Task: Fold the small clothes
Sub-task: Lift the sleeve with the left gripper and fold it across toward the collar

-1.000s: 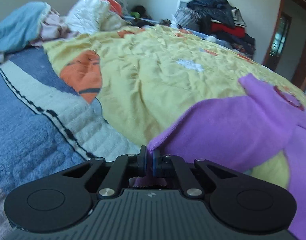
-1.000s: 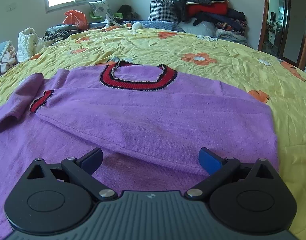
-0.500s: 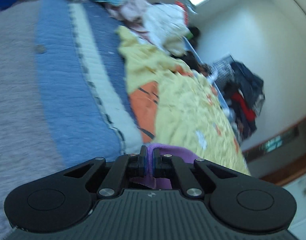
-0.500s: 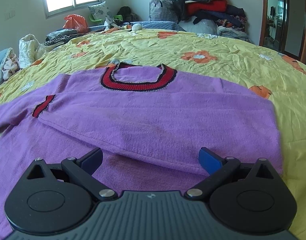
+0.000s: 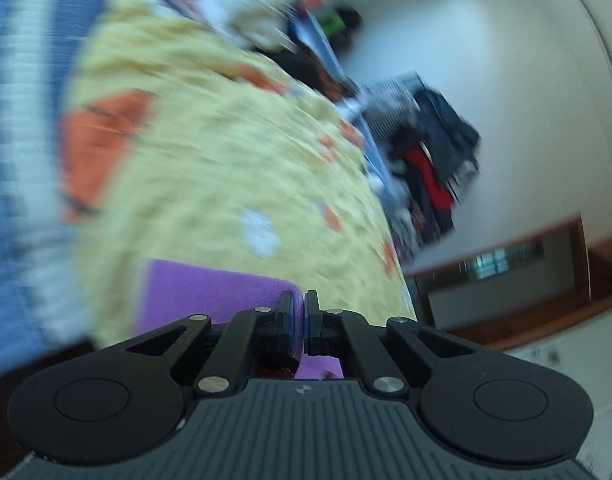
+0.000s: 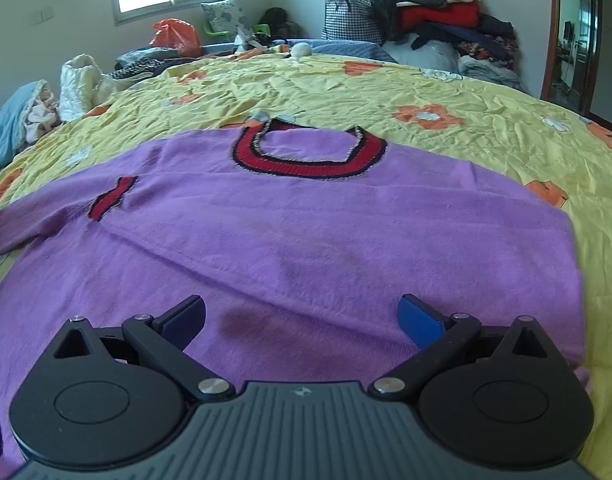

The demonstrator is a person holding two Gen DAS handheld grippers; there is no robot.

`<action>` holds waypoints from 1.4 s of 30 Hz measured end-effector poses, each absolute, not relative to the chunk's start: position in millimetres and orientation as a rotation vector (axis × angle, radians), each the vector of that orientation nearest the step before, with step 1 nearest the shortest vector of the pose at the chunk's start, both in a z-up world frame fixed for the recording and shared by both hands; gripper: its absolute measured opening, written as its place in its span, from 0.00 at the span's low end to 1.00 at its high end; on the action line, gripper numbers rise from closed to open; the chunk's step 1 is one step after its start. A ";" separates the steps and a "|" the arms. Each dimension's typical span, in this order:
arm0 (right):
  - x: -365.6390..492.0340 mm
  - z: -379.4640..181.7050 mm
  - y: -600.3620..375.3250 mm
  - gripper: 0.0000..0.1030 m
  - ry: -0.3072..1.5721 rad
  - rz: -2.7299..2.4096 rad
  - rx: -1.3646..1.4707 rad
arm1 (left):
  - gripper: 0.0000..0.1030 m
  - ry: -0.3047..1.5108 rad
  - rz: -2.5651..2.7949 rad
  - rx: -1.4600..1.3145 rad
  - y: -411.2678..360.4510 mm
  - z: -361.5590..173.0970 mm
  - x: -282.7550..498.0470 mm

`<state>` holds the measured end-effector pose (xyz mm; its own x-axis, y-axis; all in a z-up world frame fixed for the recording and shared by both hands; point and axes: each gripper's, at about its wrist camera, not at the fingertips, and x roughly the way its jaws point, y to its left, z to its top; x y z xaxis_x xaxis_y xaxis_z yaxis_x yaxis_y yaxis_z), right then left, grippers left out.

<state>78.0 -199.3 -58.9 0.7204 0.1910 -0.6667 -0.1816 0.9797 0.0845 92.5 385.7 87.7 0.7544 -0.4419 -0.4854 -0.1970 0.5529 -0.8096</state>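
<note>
A purple sweater (image 6: 314,240) with a red and black neckband (image 6: 310,164) lies on the yellow flowered sheet (image 6: 426,92), its right side folded in over the body. My right gripper (image 6: 302,316) is open and empty, low over the sweater's near hem. My left gripper (image 5: 300,308) is shut on a purple piece of the sweater (image 5: 210,292), lifted above the sheet; that view is tilted and blurred. A red-trimmed cuff (image 6: 114,196) lies on the sweater's left part.
A pile of dark and red clothes (image 6: 426,8) stands at the far right by a doorway (image 6: 574,36). Loose clothes, a white bundle (image 6: 82,84) and an orange bag (image 6: 174,36) lie at the far left. A blue blanket (image 5: 14,120) lies left of the sheet.
My left gripper has lifted and swung with the purple cloth, tilting its view. The sweater's left sleeve has been drawn up and in. My right gripper has barely moved and stayed open.
</note>
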 end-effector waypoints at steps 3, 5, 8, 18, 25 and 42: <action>68.8 -55.5 -202.8 1.00 0.711 0.199 0.033 | 0.05 0.777 -0.251 -0.952 330.0 96.0 132.6; 65.8 -53.3 -209.6 1.00 0.705 0.197 0.073 | 0.05 0.809 -0.310 -0.936 294.6 93.4 154.5; 60.8 -48.0 -220.6 1.00 0.688 0.178 0.119 | 0.05 0.863 -0.370 -0.898 242.2 84.7 184.1; 41.4 -44.5 -249.0 1.00 0.676 0.131 0.253 | 0.05 1.050 -0.471 -0.982 73.8 37.1 255.7; 36.1 -50.3 -259.8 1.00 0.677 0.116 0.294 | 0.05 1.167 -0.445 -1.035 -31.5 -12.3 261.2; 40.1 -39.3 -260.0 1.00 0.619 0.165 0.272 | 0.72 1.183 -0.679 -0.916 -51.4 -27.1 267.9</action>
<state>40.1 -260.0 -39.3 0.8031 0.2325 -0.5485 -0.0709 0.9515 0.2994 267.9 -51.4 -27.1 0.2613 -0.8424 -0.4713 -0.0178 0.4839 -0.8749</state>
